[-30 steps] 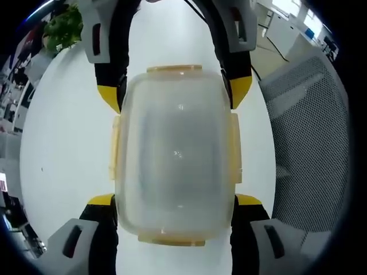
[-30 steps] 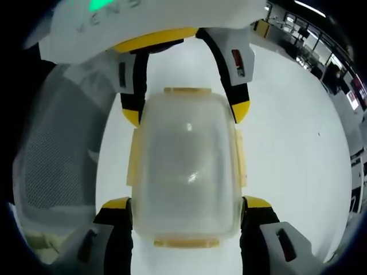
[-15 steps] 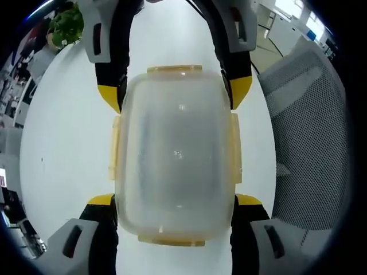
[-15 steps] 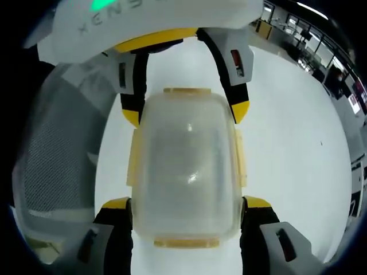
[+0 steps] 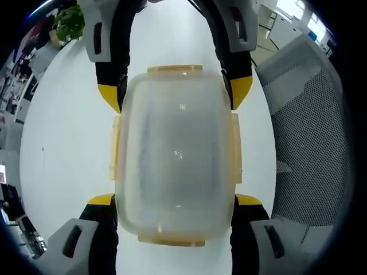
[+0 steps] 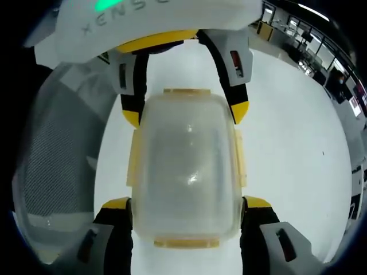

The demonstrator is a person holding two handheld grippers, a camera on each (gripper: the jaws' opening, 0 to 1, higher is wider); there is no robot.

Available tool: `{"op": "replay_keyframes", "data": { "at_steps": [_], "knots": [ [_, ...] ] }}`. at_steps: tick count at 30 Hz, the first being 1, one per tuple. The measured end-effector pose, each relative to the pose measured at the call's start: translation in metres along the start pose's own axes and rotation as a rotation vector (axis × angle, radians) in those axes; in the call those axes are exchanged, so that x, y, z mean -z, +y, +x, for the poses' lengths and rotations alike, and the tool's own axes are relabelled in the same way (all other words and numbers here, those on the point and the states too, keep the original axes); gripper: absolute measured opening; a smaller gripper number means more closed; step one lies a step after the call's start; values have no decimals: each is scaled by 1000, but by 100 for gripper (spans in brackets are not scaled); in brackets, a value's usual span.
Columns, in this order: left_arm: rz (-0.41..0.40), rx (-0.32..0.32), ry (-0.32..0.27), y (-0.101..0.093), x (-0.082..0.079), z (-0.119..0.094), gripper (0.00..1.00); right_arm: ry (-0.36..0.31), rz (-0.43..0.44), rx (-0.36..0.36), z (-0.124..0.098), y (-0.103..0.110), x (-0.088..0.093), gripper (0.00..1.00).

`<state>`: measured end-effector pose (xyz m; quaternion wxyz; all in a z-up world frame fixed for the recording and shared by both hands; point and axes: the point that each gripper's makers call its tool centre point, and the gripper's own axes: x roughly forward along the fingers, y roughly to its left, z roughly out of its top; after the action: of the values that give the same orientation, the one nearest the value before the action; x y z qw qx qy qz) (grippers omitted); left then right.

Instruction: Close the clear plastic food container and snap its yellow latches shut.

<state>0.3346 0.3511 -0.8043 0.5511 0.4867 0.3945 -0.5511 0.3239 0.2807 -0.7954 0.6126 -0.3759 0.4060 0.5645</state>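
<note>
Container (image 5: 175, 154) unmoved between both tools

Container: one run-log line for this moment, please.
container lid on | left gripper shut on container | right gripper shut on container | white table

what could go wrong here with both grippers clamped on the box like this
Both the left gripper and right gripper squeeze the clear container from opposite ends; the thin walls may bow. The jaw tips sit beside the yellow side latches, so a slip could pop one. Whether all latches are fully snapped cannot be told.
</note>
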Motion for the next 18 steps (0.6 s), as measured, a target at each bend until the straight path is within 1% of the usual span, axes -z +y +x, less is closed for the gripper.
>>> {"op": "replay_keyframes", "data": {
  "at_steps": [8, 18],
  "knots": [
    [3, 2, 2, 0, 7, -2, 81, 2, 1, 1, 3, 0, -7, 77],
    [1, 1, 5, 1, 21, -5, 81, -4, 3, 2, 9, -1, -21, 77]
  ]
}}
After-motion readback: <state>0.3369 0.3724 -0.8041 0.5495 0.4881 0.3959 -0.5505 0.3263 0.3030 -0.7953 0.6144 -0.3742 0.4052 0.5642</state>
